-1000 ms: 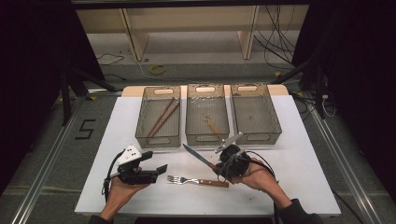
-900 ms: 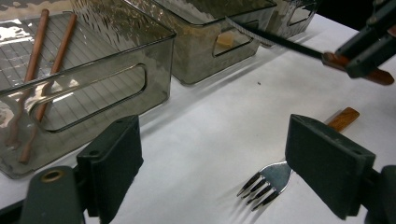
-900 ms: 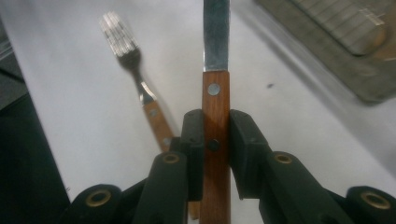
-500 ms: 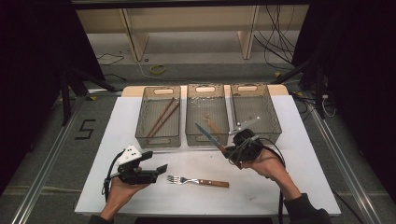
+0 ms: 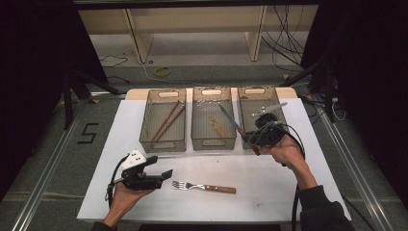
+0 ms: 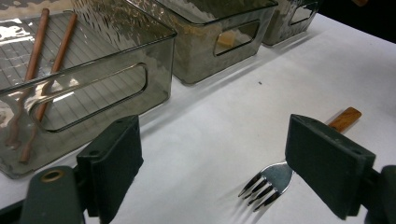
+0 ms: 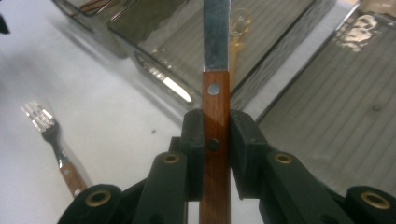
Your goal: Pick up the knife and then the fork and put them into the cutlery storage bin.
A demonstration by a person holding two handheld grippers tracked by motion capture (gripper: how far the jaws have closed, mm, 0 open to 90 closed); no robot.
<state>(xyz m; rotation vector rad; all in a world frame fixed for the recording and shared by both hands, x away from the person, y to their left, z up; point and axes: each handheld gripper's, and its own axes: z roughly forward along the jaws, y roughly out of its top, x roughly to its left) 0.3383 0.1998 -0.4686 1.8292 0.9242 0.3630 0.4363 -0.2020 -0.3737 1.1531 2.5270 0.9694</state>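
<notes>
A: We have the right hand-held gripper point(image 5: 250, 138) clamped on the knife point(image 5: 234, 124). In the right gripper view both pads press on the wooden handle point(image 7: 215, 140), and the steel blade point(image 7: 216, 32) runs straight up and away from us.

B: Agreed. From the high view the knife is off the worktop point(image 5: 269, 178), tilted, its blade reaching over the gap between the middle bin point(image 5: 213, 142) and the right bin point(image 5: 242, 103). Our right hand point(image 5: 285, 151) sits at the near end of the right bin.

A: And our left hand-held gripper point(image 5: 162, 177)? In the left gripper view its jaws stand wide apart with nothing between them.

B: Yes, it rests low near the front left of the worktop, pointing toward the fork point(image 5: 204, 186). The fork lies flat just beside it, tines toward the gripper, wooden handle pointing away to the right.

A: In the left gripper view the fork's tines point(image 6: 264, 186) show beside the right-hand jaw, apart from it.

B: The left bin point(image 5: 163, 144) holds two chopsticks point(image 5: 167, 120) lying side by side. Something pale lies in the middle bin; we cannot tell what it is.
</notes>
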